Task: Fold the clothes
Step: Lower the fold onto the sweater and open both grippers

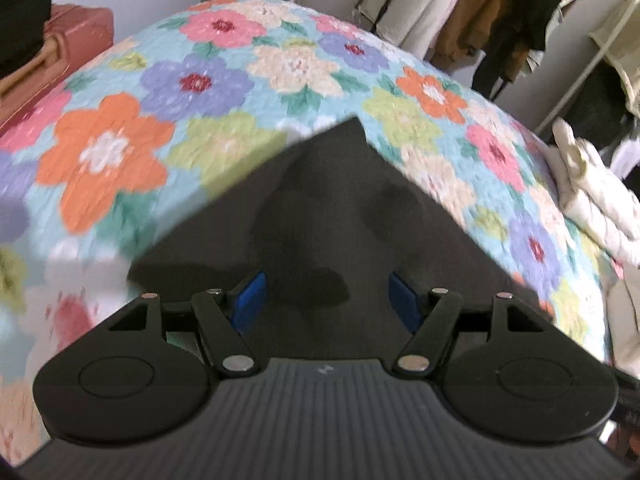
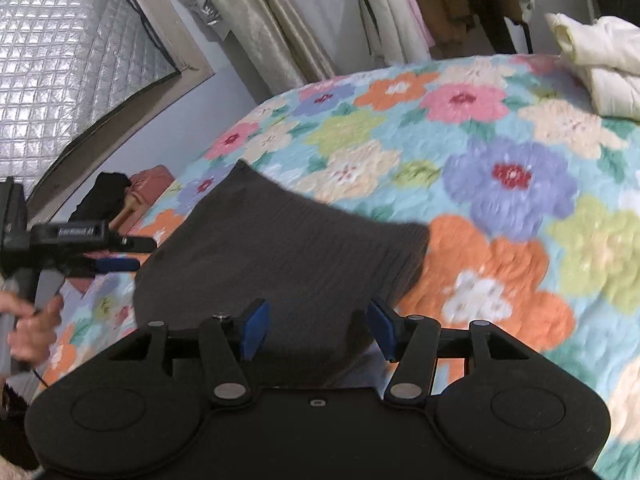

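Note:
A dark grey ribbed knit garment [image 1: 332, 216] lies flat on a floral quilt [image 1: 120, 148] covering a bed. It also shows in the right wrist view [image 2: 280, 256], with a corner pointing away. My left gripper [image 1: 328, 300] is open, its blue pads apart just above the garment's near part. My right gripper [image 2: 318, 330] is open too, its pads spread over the garment's near edge. The left gripper also shows in the right wrist view [image 2: 116, 260], held by a hand at the garment's left side.
A cream puffy jacket [image 1: 592, 192] lies on the bed's right edge and shows in the right wrist view [image 2: 600, 68]. A pink suitcase [image 1: 68, 44] with dark cloth on it stands left of the bed. Clothes hang on a rack [image 1: 480, 8] behind.

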{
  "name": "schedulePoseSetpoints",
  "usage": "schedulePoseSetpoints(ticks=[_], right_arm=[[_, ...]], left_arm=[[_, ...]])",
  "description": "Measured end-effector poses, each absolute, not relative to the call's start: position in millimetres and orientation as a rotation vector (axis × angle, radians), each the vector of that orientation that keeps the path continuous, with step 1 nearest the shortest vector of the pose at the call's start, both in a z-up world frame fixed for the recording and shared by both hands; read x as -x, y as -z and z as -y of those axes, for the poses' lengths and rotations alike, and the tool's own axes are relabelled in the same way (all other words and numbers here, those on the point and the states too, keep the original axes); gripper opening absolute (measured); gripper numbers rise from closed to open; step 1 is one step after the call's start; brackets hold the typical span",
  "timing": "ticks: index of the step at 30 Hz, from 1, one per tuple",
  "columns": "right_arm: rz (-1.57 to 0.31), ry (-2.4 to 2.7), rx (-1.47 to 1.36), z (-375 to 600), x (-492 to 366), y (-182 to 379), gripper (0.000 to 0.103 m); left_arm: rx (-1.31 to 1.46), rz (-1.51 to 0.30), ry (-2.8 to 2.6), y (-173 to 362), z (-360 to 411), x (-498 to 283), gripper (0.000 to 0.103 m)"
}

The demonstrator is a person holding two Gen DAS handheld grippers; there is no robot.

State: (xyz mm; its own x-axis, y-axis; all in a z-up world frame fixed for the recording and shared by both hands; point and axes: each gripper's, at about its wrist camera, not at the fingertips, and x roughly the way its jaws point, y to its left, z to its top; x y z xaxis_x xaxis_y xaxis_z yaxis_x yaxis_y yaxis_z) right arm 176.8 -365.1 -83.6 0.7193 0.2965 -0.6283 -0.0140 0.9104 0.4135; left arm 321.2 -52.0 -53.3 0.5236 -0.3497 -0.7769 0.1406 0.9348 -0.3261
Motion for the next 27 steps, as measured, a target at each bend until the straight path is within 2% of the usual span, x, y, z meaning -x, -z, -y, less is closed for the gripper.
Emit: schedulePoseSetpoints(ticks=[7, 16, 27], right_arm=[[-0.741, -0.171, -0.415, 343, -149, 79, 0.064], [-0.747, -0.102, -0.428, 330, -123, 71, 0.064], [-0.798, -0.128, -0.367, 311, -108, 66, 0.064]], left_arm=[[0.21, -1.021, 0.293, 55, 52, -257, 0.07], [0.245, -1.025, 0.294, 40, 55, -224, 0.071], [0.255, -1.062, 0.276, 49, 63, -202, 0.072]])
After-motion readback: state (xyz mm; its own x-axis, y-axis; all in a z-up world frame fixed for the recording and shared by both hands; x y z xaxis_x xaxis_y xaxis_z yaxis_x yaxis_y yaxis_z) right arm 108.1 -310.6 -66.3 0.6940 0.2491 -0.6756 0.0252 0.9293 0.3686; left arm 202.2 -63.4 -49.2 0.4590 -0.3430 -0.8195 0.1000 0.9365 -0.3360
